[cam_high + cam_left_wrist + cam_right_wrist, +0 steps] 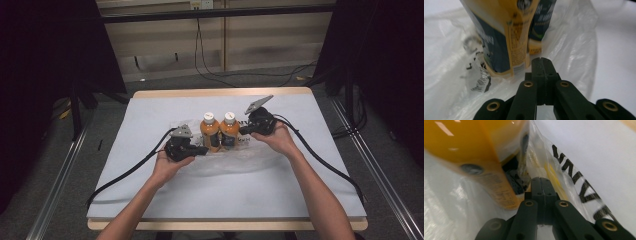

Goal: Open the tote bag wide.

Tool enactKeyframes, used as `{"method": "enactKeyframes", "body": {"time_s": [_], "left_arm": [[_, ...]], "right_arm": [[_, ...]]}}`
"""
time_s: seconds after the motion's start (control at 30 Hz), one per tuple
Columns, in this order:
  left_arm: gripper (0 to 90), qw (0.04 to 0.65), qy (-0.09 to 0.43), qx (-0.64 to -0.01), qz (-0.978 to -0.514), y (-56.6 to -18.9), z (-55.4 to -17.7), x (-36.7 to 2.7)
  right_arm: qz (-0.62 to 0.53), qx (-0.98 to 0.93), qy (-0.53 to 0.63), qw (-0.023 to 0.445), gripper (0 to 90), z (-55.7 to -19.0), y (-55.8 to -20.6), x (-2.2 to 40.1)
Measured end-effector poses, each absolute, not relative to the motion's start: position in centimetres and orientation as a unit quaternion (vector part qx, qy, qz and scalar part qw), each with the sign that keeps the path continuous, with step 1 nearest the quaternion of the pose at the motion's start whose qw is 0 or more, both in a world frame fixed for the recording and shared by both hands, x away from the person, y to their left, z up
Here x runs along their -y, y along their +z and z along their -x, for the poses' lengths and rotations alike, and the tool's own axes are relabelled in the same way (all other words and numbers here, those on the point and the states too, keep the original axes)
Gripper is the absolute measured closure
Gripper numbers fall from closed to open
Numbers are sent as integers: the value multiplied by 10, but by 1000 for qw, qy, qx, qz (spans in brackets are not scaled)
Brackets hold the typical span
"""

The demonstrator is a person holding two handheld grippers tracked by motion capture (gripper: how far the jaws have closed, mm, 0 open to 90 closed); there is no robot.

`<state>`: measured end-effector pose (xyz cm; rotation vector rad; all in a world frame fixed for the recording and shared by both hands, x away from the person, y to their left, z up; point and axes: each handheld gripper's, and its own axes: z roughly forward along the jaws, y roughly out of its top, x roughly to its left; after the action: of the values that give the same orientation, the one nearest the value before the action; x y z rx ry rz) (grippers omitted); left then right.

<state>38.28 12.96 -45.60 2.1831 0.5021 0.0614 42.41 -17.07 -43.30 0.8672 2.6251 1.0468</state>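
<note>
Two orange juice bottles with white caps, the left bottle (210, 132) and the right bottle (230, 131), stand side by side on a clear plastic bag (235, 161) at mid-table. My left gripper (204, 150) lies at the left bottle's base, jaws pressed together. In the left gripper view its tips (541, 60) sit just short of the near bottle (506, 37), over the bag (574, 45). My right gripper (242, 131) meets the right bottle's side, shut too. Its tips (541, 180) rest between the bottle (474, 150) and the bag's printed edge (574, 177). Whether film is pinched I cannot tell.
A white sheet (150, 120) covers the wooden table (220, 92). Black cables (125, 172) trail from both grippers toward the near table edge. Dark stands and floor cables (210, 70) lie beyond the far edge.
</note>
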Motion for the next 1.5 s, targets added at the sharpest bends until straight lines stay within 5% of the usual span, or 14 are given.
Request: {"method": "enactKeyframes", "body": {"time_s": [0.5, 1.5], "left_arm": [[900, 366, 21, -171, -915, -478, -370, -121], [900, 369, -20, -84, -926, -476, -324, -137]], "right_arm": [[-330, -888, 310, 73, 900, -458, -470, 159], [-424, -843, 296, 147, 900, -497, -479, 150]]}}
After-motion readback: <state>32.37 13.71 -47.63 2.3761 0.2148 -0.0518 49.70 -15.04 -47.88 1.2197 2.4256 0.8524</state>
